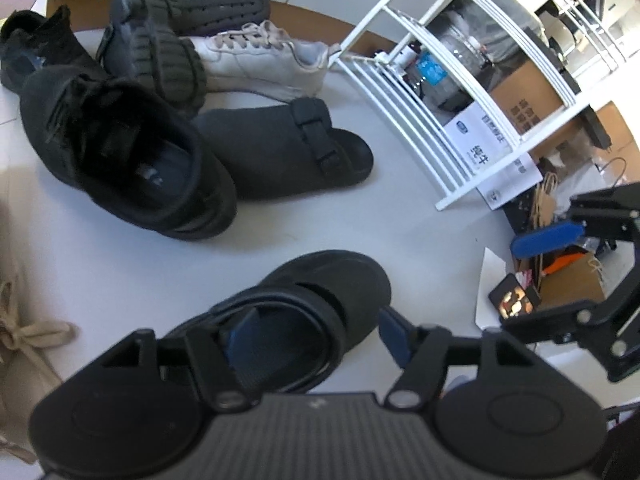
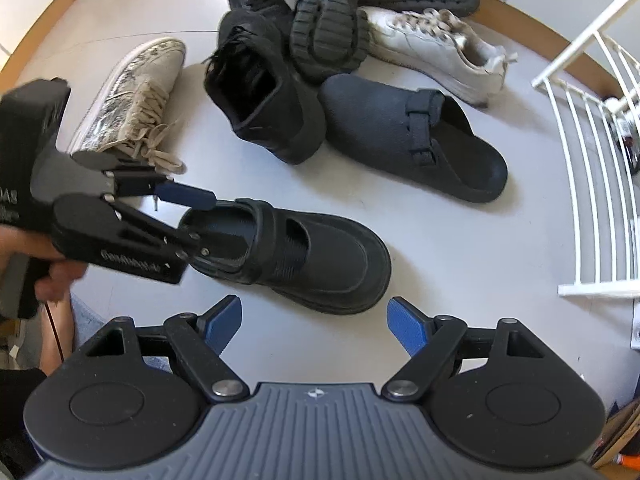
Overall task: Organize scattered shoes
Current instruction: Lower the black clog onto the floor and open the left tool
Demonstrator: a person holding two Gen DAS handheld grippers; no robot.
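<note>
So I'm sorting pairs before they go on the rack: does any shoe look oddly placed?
Yes. At the far side of the table, a dark chunky shoe lies sole-up, stacked on its mate and overlapping the white sneaker. The other shoes rest sole-down, though the silver sneaker sits apart from the rest.

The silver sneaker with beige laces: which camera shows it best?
The right wrist view: the silver sneaker lies whole on the table, left of the black shoes. The left wrist view catches only its laces and part of its side at the left edge.
</note>
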